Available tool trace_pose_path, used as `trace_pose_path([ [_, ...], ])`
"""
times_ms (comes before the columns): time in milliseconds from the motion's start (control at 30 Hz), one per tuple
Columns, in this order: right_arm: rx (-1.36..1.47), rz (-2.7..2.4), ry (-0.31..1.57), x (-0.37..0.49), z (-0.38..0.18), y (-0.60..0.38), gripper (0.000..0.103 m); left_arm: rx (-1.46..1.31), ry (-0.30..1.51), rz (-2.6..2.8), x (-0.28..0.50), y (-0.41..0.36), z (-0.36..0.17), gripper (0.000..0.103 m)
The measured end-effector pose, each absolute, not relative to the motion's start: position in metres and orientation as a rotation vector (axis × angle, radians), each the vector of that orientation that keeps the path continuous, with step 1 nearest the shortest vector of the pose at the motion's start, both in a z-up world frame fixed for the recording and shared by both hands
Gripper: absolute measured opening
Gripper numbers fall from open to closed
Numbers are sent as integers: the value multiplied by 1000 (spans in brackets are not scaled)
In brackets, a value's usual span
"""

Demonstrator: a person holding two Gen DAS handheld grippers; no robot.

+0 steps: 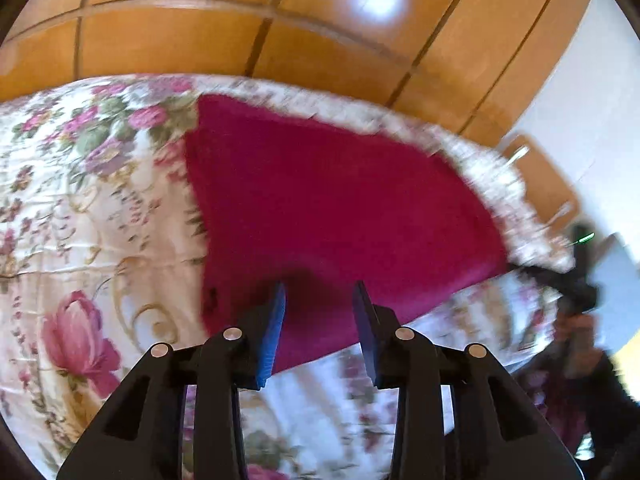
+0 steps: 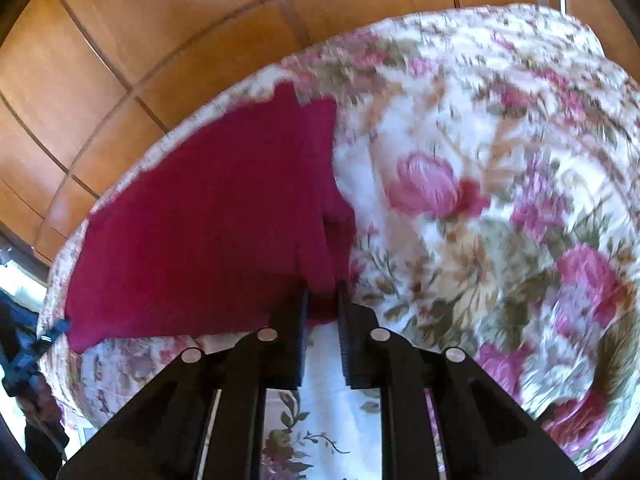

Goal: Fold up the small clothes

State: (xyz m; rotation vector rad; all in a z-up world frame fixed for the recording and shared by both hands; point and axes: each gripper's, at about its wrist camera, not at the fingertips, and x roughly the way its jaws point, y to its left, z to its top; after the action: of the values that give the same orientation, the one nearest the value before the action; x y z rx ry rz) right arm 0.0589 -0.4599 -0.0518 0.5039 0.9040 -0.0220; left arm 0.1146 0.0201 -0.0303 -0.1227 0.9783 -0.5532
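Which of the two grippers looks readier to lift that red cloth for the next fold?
Probably the right gripper: it is closed on the near corner of the red cloth. The left gripper is open over the cloth's near edge on the flowered bedspread, holding nothing.

Ahead of the left gripper (image 1: 320, 292), the crimson garment (image 1: 320, 200) is matt, soft cloth with a fuzzy nap. Under it lies the floral bedspread (image 1: 80, 200), a smooth woven fabric with a faint sheen and fine creases. Beyond both, the wooden panelling (image 1: 200, 40) is varnished and glossy, throwing back light. The tongs' arms are matt black plastic with small metal pins; the left pads (image 1: 274, 332) are ribbed blue.
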Motion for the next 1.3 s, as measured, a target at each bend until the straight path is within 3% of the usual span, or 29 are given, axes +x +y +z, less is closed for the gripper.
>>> trace_pose_path([
  [233,389,-50,968,65,-74,-458,13,-40,1013,-490,108,15,-47,33],
  [300,403,-49,971,62,-66,-460,21,-34,981,-486,105,15,-34,33],
  [367,385,-66,975,60,-59,-461,42,-27,940,-483,104,16,-22,33],
  [500,361,-91,890,61,-27,-463,43,-50,877,-462,117,18,-5,33],
  [667,334,-11,819,107,4,-433,55,-66,877,-397,148,8,-4,33],
  [1000,244,-62,904,229,-31,-401,62,-76,877,-270,211,-13,-11,33],
  [1167,335,-95,862,230,-68,-435,62,-107,991,-196,251,-8,-61,33],
  [1300,368,-76,829,227,-71,-440,63,-147,938,-203,246,1,-63,33],
])
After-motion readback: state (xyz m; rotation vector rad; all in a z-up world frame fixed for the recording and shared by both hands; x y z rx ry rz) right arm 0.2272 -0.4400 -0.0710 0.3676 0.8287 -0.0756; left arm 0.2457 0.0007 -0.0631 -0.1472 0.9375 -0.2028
